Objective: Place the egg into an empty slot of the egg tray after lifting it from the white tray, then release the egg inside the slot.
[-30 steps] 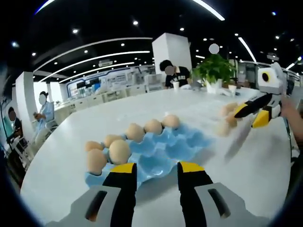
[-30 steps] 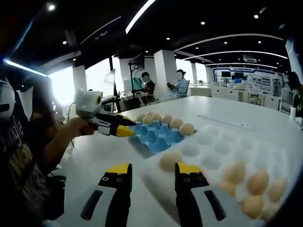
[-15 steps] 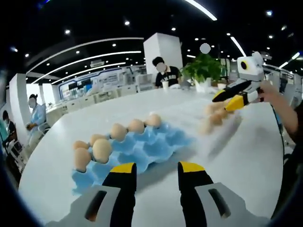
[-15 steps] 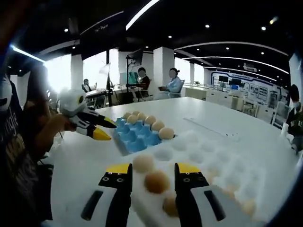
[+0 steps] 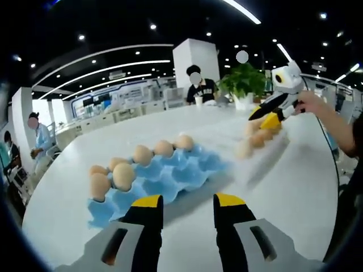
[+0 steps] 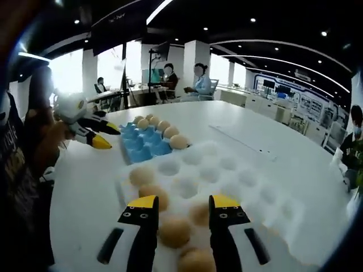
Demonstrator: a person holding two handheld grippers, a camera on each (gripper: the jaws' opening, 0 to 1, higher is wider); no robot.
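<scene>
2 trays (image 6: pixel 238 181) — 11 eggs (image 6: pixel 174 231)

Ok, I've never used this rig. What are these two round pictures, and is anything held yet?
There is no robot arm: a person holds a two-jaw gripper in each hand, and each gripper carries a fisheye camera looking along its own jaws.

In the left gripper view, the left gripper points at the blue egg tray, which has eggs along its far and left edges and empty slots nearer. The right gripper shows over the white tray.

In the right gripper view, the right gripper hangs open over the white tray, an egg showing between its jaws. The jaws do not appear to touch it. Both grippers are open and hold nothing.
</scene>
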